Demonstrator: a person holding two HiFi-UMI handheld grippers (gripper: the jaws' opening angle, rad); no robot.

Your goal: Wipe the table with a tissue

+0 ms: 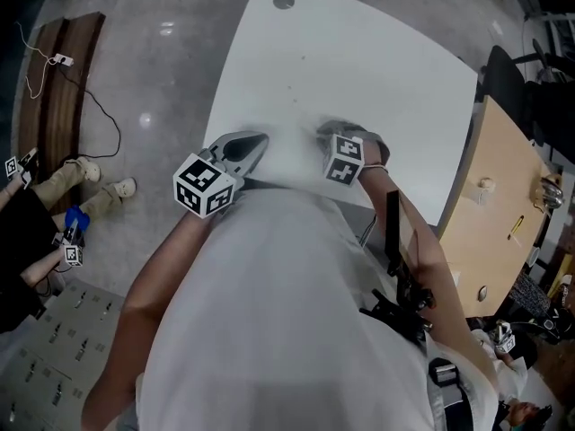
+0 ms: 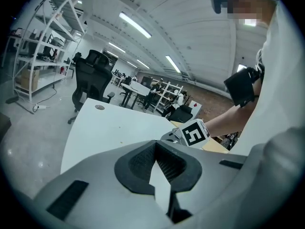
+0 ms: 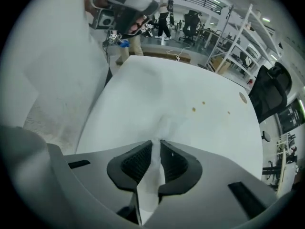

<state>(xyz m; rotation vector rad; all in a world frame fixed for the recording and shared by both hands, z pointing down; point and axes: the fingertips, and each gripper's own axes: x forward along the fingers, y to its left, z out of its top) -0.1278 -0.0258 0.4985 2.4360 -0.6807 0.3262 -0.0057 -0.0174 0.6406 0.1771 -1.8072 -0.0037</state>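
Right gripper view: white table; right gripper clamped on tissue, which trails onto table by its near edge. Left gripper tips together, apparently empty. Tissue likely light, limp, tearable; grip it bunched. Small brown spots mid-table.

You have two grippers on hand: your left gripper and your right gripper. Marker cubes: two, one per gripper. Tissue: one. White table: one. On its top you have one round grommet and three brown spots. Tan table: one. Wooden bench: one. The chairs and racks further off are too small and blurred for you to count.
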